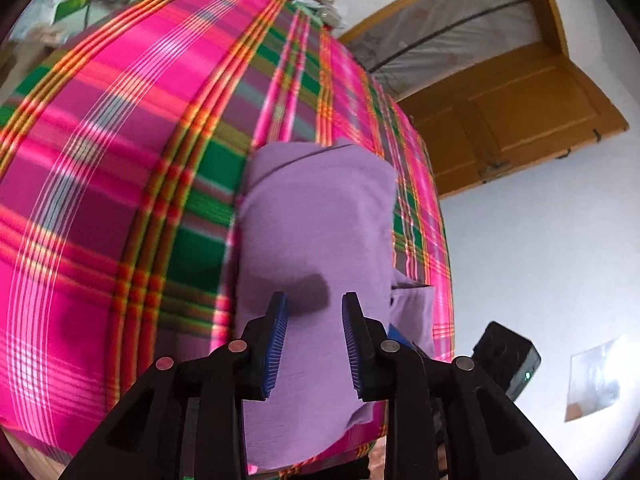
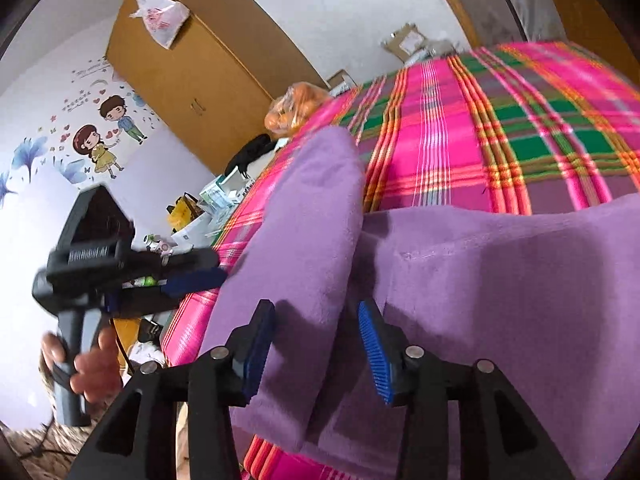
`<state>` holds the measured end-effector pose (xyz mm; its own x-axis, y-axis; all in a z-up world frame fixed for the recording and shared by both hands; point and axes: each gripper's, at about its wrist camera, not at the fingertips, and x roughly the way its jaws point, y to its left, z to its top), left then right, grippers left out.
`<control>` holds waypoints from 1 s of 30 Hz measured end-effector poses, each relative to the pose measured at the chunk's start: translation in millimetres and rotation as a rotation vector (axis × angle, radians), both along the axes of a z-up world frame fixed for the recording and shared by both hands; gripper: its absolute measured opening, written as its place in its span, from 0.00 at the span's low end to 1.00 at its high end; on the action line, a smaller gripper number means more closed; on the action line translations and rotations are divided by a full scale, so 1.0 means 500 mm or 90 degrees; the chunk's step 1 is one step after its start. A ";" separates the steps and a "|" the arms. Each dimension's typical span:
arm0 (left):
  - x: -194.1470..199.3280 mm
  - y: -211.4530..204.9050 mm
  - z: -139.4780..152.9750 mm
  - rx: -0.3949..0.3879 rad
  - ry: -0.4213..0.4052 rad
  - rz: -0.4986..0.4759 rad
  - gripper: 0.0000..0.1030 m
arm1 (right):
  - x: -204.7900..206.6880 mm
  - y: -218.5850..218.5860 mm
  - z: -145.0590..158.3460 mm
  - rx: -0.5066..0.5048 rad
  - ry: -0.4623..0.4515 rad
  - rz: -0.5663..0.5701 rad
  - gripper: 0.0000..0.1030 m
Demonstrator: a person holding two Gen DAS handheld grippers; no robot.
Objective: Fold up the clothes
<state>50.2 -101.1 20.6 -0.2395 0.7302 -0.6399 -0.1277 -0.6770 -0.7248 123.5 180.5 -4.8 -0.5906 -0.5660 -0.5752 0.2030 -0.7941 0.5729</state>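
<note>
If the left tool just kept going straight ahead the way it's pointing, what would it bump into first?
Most likely the purple garment lying on the plaid bedcover. The left tool is open and empty, and the cloth fills the space right ahead of its fingertips. Depth is hard to judge, but nothing else seems to lie between.

Both wrist views look closely down along their jaws, sharing the purple garment (image 1: 316, 220) on the plaid bedspread (image 1: 120, 160).

A soft purple garment (image 1: 316, 232) lies partly folded on the plaid bedspread (image 1: 120, 160), one folded strip doubled over its flatter part.
</note>
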 end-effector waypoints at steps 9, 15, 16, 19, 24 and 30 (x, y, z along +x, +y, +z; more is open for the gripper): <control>0.004 -0.029 -0.046 0.026 -0.033 0.018 0.27 | -0.055 -0.015 -0.014 -0.032 -0.028 0.012 0.44; 0.002 -0.031 -0.062 0.035 -0.042 0.020 0.32 | -0.059 -0.032 0.005 -0.029 -0.001 0.029 0.22; 0.003 -0.031 -0.063 0.035 -0.042 0.020 0.32 | -0.060 -0.035 0.008 -0.029 0.002 0.031 0.22; 0.004 -0.029 -0.065 0.036 -0.043 0.019 0.32 | -0.067 -0.039 0.008 -0.029 -0.006 0.036 0.22; 0.002 -0.028 -0.065 0.038 -0.045 0.020 0.32 | -0.066 -0.043 0.013 -0.024 -0.001 0.032 0.11; 0.005 -0.016 -0.049 0.034 -0.035 0.009 0.32 | -0.042 -0.037 0.064 -0.025 0.050 0.032 0.09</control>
